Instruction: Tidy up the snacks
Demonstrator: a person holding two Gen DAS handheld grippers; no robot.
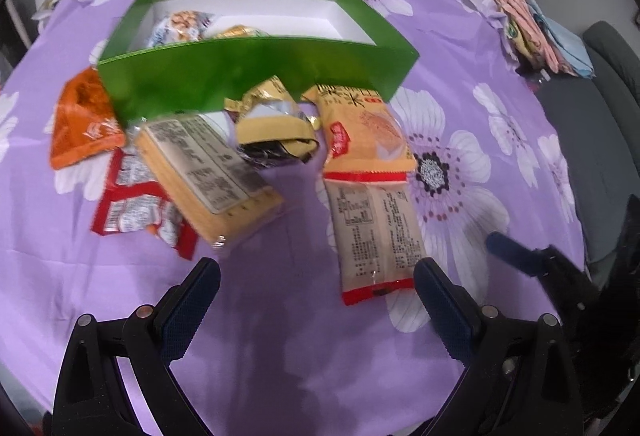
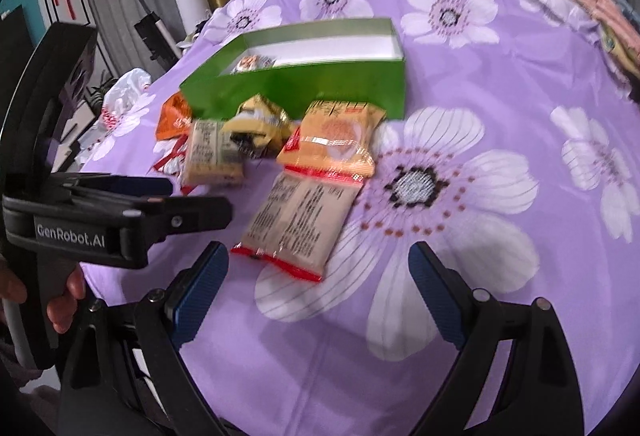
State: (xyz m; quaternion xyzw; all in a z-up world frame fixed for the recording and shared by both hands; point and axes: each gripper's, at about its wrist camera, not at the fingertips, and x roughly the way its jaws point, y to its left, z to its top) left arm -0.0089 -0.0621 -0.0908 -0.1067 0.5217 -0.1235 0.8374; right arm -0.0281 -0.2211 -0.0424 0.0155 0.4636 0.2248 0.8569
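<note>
A: So, where do the snacks sit right now?

B: Most lie loose on the desk (image 2: 500, 276), which is covered by a purple cloth with big white flowers. A green box (image 1: 256, 72), white inside, stands open behind them, and a couple of wrapped snacks (image 1: 184, 26) already lie at its left end.

A: And the loose ones?

B: Just in front of the box: an orange packet (image 1: 82, 124) at the left, a red and white packet (image 1: 132, 204) partly under a long cracker pack (image 1: 208, 172) lying printed side up, a crumpled yellow wrapper (image 1: 276, 128) in the middle, touching the box wall, and a tan packet with a red logo (image 1: 366, 140). Nearest the grippers lies a beige packet with red sealed ends (image 1: 376, 236), back side up, its far end against the tan one.

A: What are the grippers doing?

B: The left gripper (image 1: 318, 304) hangs over bare cloth with its jaws wide apart and nothing between them; the beige packet lies just beside its right finger. The right gripper (image 2: 318, 288) also has its jaws wide apart, empty, with the beige packet's near end just ahead of them.

A: Anything else?

B: In the right wrist view a hand (image 2: 66, 300) grips the left tool's handle. A stack of folded fabric (image 1: 532, 24) sits at the far right edge.
</note>
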